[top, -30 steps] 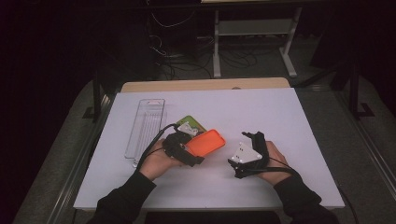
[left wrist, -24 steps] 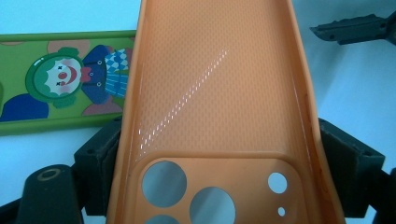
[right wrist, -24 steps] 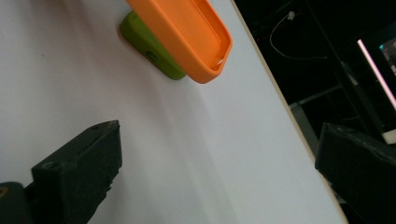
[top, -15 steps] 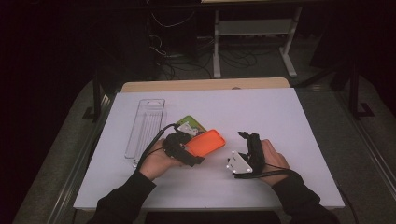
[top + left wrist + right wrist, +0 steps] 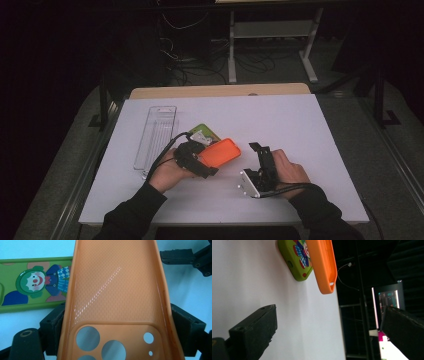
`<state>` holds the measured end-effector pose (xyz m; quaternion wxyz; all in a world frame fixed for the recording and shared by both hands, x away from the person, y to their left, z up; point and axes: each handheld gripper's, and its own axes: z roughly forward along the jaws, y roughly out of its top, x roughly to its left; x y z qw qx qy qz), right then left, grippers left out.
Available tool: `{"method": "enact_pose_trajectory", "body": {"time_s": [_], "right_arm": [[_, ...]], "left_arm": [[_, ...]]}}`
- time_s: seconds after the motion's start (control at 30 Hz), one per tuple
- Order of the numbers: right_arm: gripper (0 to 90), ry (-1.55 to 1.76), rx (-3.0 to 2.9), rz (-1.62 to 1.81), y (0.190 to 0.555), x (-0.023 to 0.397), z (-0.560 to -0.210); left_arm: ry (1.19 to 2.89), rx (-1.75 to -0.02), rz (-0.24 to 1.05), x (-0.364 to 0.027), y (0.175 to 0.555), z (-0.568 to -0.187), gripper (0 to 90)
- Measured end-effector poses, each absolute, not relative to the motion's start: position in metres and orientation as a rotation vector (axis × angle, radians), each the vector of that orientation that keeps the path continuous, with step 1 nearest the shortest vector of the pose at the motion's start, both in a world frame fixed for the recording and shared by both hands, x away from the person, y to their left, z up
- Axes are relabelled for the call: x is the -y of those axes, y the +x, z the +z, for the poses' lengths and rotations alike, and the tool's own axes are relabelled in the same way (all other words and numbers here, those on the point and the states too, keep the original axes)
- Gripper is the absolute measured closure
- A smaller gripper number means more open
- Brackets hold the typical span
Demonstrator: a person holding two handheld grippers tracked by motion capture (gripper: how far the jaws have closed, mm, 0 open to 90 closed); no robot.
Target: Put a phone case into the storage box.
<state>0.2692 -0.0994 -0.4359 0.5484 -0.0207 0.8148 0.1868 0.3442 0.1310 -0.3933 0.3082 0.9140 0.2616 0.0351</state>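
Orange silicone sits clamped between the jaws of the left gripper (image 5: 200, 162): we hold the orange phone case (image 5: 117, 297) by its two long edges near the camera cut-outs, hollow side toward the camera, so the far end projects free above the white table (image 5: 300, 125). This grip keeps the soft shell from folding. The right gripper (image 5: 260, 167) stands apart to the right with its jaws spread wide and nothing between them, probably ready to take the free end, though we cannot confirm the intent. Just beyond the orange case, the green clown case (image 5: 32, 285) lies flat on the table, printed face up. Further left rests a clear plastic tray (image 5: 156, 132), apparently empty.
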Motion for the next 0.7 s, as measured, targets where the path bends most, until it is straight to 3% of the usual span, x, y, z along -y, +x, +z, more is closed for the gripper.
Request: {"method": "enact_pose_trajectory", "body": {"time_s": [0.33,0.7], "right_arm": [[0.9,-0.064,-1.893,0.439,0.267,0.093,-0.436],[12.1,-0.181,-1.836,0.409,0.270,0.080,-0.434]], "left_arm": [[2.395,-0.692,0.078,-0.131,0.343,-0.388,16.0],[2.368,-0.696,0.074,-0.128,0.343,-0.387,16.0]]}}
